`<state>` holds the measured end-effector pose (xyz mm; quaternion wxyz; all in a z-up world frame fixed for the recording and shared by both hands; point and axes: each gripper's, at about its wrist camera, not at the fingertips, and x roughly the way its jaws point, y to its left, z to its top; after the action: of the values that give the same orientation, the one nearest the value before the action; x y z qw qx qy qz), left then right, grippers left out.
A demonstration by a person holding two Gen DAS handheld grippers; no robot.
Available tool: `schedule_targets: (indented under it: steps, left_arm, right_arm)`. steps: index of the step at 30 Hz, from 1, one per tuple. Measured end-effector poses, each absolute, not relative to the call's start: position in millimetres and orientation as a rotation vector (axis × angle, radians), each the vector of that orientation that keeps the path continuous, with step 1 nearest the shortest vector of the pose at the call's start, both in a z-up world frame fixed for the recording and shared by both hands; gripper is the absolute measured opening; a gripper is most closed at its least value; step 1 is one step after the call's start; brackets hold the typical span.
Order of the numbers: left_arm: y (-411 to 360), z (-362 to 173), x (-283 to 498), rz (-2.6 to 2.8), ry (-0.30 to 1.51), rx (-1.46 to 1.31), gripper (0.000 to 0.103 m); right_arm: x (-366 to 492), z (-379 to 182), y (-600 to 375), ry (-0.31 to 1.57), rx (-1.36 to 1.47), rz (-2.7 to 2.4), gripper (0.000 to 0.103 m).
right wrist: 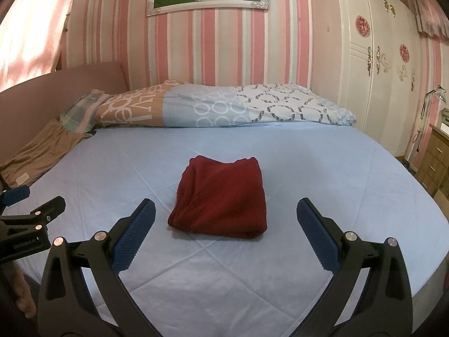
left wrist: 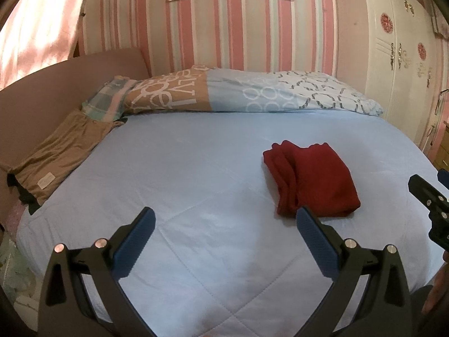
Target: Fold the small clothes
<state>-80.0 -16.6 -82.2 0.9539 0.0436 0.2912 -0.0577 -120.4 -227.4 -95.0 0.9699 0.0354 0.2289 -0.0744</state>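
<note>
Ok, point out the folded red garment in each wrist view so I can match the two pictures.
Left wrist view: the folded red garment lies right of centre on the light blue bedspread, just beyond the right fingertip.
Right wrist view: it lies near the centre, ahead of the gap between the open fingers.
Shared landmark: the patterned duvet rolled along the striped wall.

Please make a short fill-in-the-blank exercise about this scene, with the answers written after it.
1. The folded garment on the bed is dark ____.
2. Both the left gripper and the right gripper are ____, holding nothing.
3. The wall behind the bed has pink and white ____.
4. The brown cloth lies at the bed's ____ edge.

Answers: red; open; stripes; left
</note>
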Motion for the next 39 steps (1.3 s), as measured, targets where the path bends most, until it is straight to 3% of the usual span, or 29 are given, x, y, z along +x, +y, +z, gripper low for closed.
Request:
schedule_targets:
  steps: [39]
  left_arm:
    - [-22.4, -80.8, -83.9, -0.082, 0.533, 0.152, 0.101]
  right_arm:
    - [-116.6, -99.7, -232.1, 0.463, 0.055, -0.145, 0.100]
